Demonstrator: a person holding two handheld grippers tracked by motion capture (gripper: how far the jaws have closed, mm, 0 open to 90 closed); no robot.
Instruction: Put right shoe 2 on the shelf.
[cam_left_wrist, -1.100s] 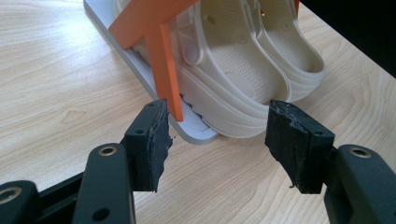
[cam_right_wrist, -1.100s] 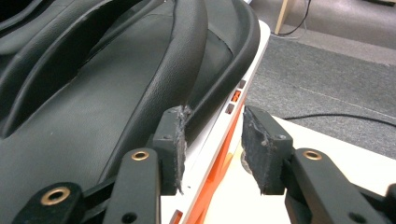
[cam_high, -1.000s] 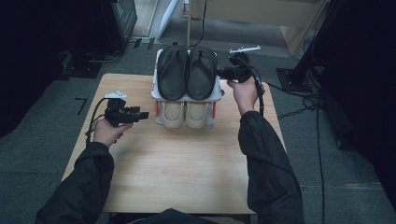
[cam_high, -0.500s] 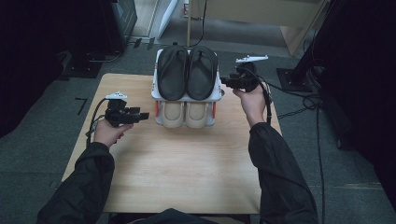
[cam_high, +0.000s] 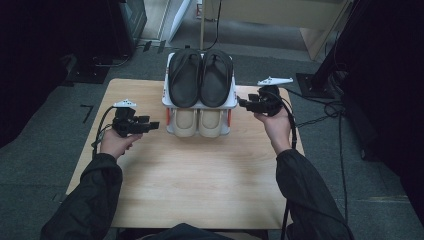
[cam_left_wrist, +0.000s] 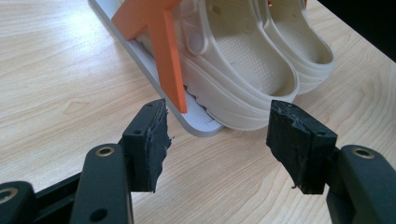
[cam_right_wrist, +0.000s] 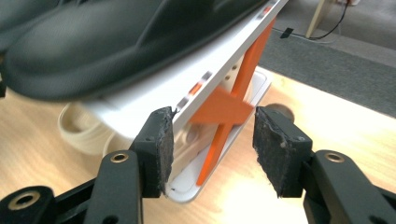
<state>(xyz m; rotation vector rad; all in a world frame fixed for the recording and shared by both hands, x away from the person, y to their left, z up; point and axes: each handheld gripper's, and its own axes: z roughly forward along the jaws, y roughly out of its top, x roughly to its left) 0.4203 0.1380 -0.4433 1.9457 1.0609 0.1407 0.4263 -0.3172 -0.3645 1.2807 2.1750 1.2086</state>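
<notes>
The wooden table (cam_high: 200, 185) carries a two-tier white shoe rack (cam_high: 199, 104) with orange cross braces (cam_right_wrist: 223, 123), standing at the middle of its far half. Every place below is given from this rack. Dark grey carpet surrounds the table, and beyond the rack on the floor stand black equipment and a pale wooden cabinet (cam_high: 280, 15). Cables (cam_high: 325, 107) trail over the carpet to the rack's right.

On the rack's upper shelf lie two black sandals (cam_high: 200, 77) side by side, toes toward the far side. On the lower shelf, under them, sit two cream clogs (cam_high: 198, 122), heels toward the person.

The right gripper (cam_high: 243, 103) hovers just beside the rack's right edge at upper-shelf level, pointing at it; its jaws have just been opening and stand apart with nothing pressed between them. In the right gripper view the shelf edge and an orange brace lie directly ahead, the black sandal overhanging above.

The left gripper (cam_high: 150, 123) hangs near the rack's left side at lower-shelf level, jaws released and empty. Ahead of it in the left gripper view stand the rack's base corner, an orange brace and the nearer cream clog.
</notes>
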